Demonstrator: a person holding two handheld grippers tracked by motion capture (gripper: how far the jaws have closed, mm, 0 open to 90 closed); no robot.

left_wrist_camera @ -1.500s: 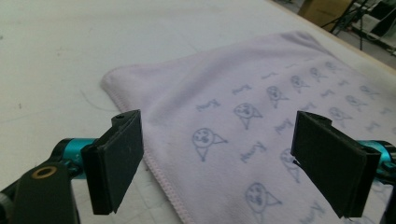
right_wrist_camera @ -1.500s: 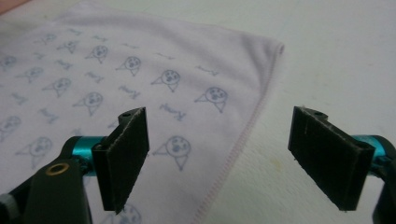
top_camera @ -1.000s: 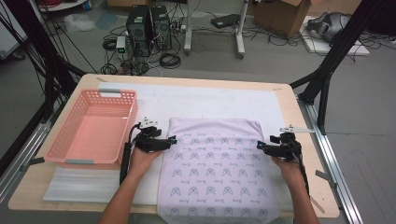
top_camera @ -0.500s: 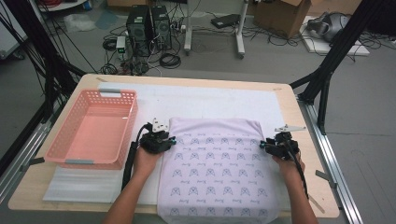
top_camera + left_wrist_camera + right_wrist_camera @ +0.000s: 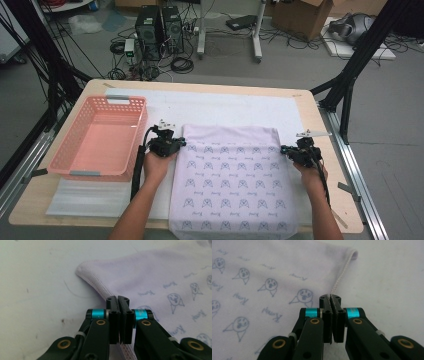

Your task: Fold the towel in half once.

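Observation:
A pale lilac cloth (image 5: 232, 185) printed with small faces lies flat on the white mat, its near end hanging over the table's front edge. My left gripper (image 5: 183, 143) is at the cloth's left edge, close to the far left corner. In the left gripper view its jaws are shut on the stitched hem (image 5: 100, 287) of the cloth (image 5: 155, 277), at the left gripper (image 5: 118, 299). My right gripper (image 5: 283, 149) is at the right edge. The right gripper (image 5: 330, 297) is shut on the hem (image 5: 342, 271) of the cloth (image 5: 269, 267), just below the far right corner.
A pink plastic basket (image 5: 141, 130) stands empty just left of my left hand. A white foam mat (image 5: 225, 107) covers most of the wooden table (image 5: 320, 130). Bare mat stretches beyond the cloth's far edge. Computers and cables sit on the floor behind.
Both hands have shifted slightly toward the far side along the cloth's side edges. The cloth lies as before.

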